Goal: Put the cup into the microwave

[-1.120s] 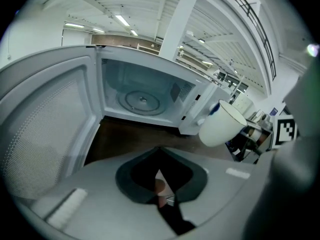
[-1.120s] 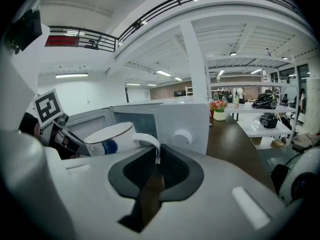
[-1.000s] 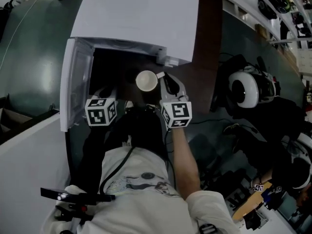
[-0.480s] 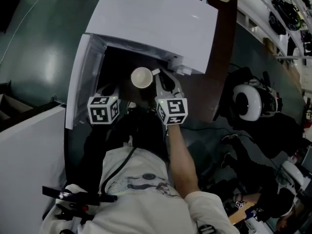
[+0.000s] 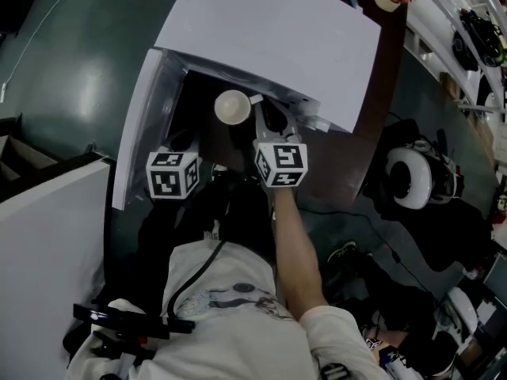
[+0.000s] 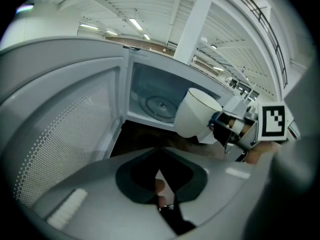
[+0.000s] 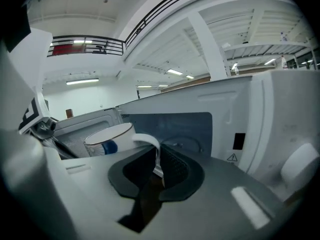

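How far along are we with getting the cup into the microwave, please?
Done: the microwave has its door open, and the right claw is shut on the cup by its handle. In hand: the cup hangs in the air just in front of the open cavity. Left: set it on the turntable, let go and withdraw.

The white cup (image 7: 107, 140), dark-rimmed with a blue mark on its side, hangs mouth up just left of the right gripper (image 7: 156, 160) jaws, which pinch its handle. Straight ahead of those jaws stands the white microwave (image 5: 269, 38), its door (image 6: 60, 134) swung wide to the left and its glass turntable (image 6: 161, 105) lying inside. The cup is at the cavity's mouth.
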`<move>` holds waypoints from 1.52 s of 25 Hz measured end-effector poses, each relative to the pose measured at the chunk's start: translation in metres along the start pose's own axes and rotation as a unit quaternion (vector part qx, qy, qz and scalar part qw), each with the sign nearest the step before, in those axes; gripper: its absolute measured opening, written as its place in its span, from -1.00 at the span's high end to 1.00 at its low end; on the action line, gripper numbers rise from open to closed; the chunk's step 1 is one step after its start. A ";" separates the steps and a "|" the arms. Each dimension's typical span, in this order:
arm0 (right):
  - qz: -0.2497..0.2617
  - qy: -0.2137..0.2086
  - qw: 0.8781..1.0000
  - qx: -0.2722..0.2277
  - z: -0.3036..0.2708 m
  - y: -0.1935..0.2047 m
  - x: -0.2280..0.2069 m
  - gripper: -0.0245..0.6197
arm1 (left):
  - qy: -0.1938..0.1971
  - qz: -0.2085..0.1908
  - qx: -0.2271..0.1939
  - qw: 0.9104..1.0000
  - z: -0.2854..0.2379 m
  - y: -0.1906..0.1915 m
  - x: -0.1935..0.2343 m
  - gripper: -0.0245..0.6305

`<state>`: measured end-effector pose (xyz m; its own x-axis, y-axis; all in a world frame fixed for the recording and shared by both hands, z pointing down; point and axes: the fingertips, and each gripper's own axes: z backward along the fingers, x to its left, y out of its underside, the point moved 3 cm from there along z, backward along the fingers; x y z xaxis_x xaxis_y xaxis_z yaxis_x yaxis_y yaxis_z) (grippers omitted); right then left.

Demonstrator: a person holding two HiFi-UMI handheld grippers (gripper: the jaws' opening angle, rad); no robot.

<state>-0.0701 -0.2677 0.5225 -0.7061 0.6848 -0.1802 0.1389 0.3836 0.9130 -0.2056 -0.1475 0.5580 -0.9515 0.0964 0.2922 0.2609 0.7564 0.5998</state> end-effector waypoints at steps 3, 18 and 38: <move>-0.001 0.000 1.000 -0.004 -0.016 -0.002 -0.002 0.83 | -0.003 0.000 0.004 1.000 -0.001 0.002 0.003 0.93; -0.006 0.034 0.999 -0.012 -0.070 -0.006 -0.028 0.83 | -0.001 -0.008 0.020 1.000 -0.015 0.004 0.012 0.93; -0.072 0.145 0.986 -0.043 -0.101 -0.001 -0.068 0.82 | -0.007 -0.004 0.052 0.999 -0.016 0.038 0.022 0.93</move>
<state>-0.0922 -0.3773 0.5709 -0.8847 0.4166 -0.2092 -0.0278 0.4007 0.9158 -0.2142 -0.1266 0.5991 -0.9557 0.0994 0.2769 0.2361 0.8206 0.5204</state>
